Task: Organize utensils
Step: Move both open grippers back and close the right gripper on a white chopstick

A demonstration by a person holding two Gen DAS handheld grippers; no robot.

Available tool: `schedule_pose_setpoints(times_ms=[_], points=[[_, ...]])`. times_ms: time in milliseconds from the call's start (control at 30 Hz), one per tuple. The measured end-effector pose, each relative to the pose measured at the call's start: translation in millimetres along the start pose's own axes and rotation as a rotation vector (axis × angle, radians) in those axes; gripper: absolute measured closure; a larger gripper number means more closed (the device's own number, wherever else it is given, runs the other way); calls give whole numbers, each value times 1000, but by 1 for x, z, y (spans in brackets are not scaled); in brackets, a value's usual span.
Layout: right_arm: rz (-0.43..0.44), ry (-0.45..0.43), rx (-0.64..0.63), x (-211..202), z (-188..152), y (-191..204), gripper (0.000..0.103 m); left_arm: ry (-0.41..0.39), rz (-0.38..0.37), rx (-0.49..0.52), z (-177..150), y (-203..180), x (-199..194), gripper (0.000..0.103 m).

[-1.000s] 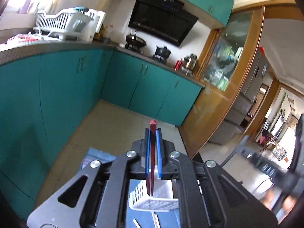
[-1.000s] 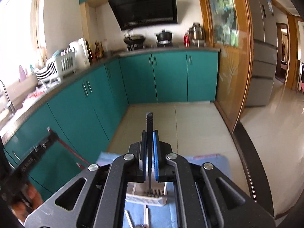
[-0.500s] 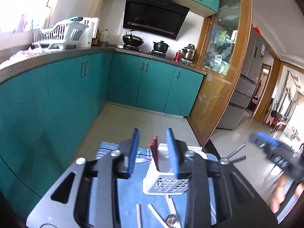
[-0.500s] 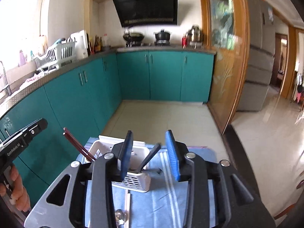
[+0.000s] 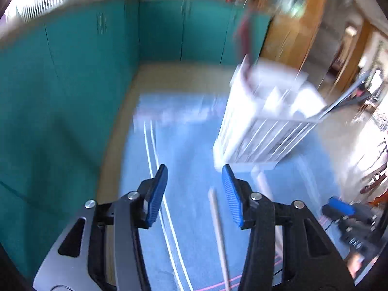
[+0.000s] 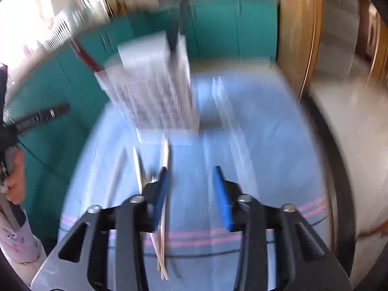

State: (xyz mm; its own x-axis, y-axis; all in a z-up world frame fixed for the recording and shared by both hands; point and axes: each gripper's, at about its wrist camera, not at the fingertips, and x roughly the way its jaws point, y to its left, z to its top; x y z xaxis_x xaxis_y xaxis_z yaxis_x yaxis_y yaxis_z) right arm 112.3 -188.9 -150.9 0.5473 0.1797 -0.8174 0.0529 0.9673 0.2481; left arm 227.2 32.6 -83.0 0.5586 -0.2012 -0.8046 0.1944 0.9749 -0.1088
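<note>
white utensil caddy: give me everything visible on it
The white utensil caddy is a blurred, slotted, plastic-looking rectangular basket with inner dividers, standing upright on the blue cloth. A dark red chopstick leans out at one end and a dark utensil handle rises at the other. Pale chopsticks lie before it. Neither claw touches it.

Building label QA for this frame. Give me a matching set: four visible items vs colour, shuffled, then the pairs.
Items:
1. utensil holder
2. cloth
3. cabinets
4. chopstick in holder

Colours:
A. teal
B. dark red
C. white
D. light blue with pink stripes

Pairs: 1-C, 2-D, 3-A, 4-B
</note>
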Motion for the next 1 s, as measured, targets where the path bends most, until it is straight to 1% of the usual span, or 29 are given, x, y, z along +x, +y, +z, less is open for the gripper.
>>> schedule_pose_setpoints(times_ms=[67,100,167,333,400,467,600,733,767,867,1000], points=[[7,72,4,28,-7,4,72,90,33,-8,-13,5,36,60],[14,85,1,33,-9,8,72,123,44,-9,-18,6,47,60],[30,97,-18,38,-12,15,72,151,45,-8,-22,6,56,60],[-18,132,-96,49,-18,38,72,156,30,28,-29,-3,60,58],[-28,118,-111,50,-20,41,72,158,30,38,-30,-6,61,58],[-62,115,-119,50,-21,43,72,165,33,46,-30,-10,63,58],[-53,116,-129,48,-25,46,72,179,38,50,-31,-15,67,58],[-133,111,-205,50,-32,65,72,187,41,53,-33,-15,70,58],[-137,110,-200,50,-33,66,73,187,40,54,-33,-16,70,58],[-167,116,-138,47,-32,57,96,189,38,57,-34,-16,69,58],[-169,147,-39,36,-36,33,97,194,38,52,-35,-14,70,58]])
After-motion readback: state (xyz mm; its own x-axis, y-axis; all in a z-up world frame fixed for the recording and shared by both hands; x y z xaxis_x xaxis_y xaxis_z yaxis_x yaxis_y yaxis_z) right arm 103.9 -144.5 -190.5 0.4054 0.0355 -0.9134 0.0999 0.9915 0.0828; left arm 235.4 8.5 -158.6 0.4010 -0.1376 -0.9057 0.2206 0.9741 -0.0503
